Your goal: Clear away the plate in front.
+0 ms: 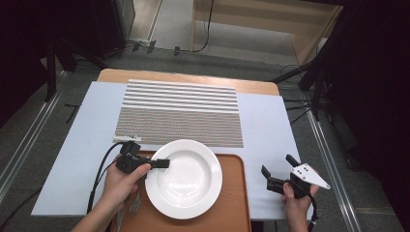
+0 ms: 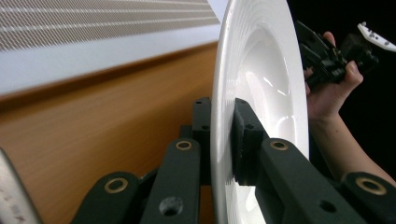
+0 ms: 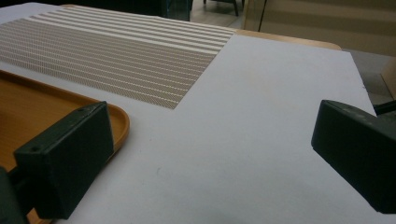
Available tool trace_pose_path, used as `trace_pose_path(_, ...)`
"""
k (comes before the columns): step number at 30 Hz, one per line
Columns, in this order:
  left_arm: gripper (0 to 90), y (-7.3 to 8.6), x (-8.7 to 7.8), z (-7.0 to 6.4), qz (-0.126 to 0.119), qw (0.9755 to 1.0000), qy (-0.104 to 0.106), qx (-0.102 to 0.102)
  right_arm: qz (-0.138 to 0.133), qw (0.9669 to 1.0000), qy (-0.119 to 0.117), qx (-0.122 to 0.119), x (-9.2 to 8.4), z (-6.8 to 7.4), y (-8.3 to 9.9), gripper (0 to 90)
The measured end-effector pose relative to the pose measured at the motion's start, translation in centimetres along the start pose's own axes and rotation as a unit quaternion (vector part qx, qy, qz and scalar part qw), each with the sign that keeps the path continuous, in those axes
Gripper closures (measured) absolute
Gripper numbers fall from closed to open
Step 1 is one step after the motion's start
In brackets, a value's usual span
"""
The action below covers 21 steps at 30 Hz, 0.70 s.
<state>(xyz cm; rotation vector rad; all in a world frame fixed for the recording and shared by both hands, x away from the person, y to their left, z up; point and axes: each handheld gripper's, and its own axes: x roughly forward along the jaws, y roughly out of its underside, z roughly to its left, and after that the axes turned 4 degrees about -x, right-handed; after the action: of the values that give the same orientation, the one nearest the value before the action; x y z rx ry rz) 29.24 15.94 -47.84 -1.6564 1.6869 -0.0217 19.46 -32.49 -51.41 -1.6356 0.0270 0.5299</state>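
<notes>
Two hands enter from the bottom of the high view, each holding a black gripper. At the near edge of the table (image 1: pixel 270 121) an orange tray (image 1: pixel 232 203) holds a white plate (image 1: pixel 188 181) and a fork (image 1: pixel 134 205), which lies at the tray's left side, partly under the left hand. That hand's left gripper (image 1: pixel 162 164) reaches in from the plate's left and pinches its rim; in the left gripper view the jaws press on both faces of the rim, one above and one beneath. Well apart from the plate, off the tray's right edge, the right gripper (image 1: pixel 276 173) hangs over the pale sheet covering the table, jaws spread wide with nothing between them. Beyond the tray lies a striped woven placemat (image 1: pixel 179 113)
</notes>
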Motion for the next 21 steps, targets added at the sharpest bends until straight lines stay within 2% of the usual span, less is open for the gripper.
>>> trace_pose_path(14, 79.8, 2.2, 0.6, -0.1, 0.026, 0.9995, 0.015, -0.008, 0.0, 1.0, 0.001, 0.001, 0.0, 0.0, 0.0, 0.0)
trace_pose_path(21, 79.4, 2.5, 1.0, 0.4, 0.04, 0.9991, 0.006, -0.015, 0.0, 1.0, 0.001, 0.001, 0.0, -0.1, 0.0, 0.0)
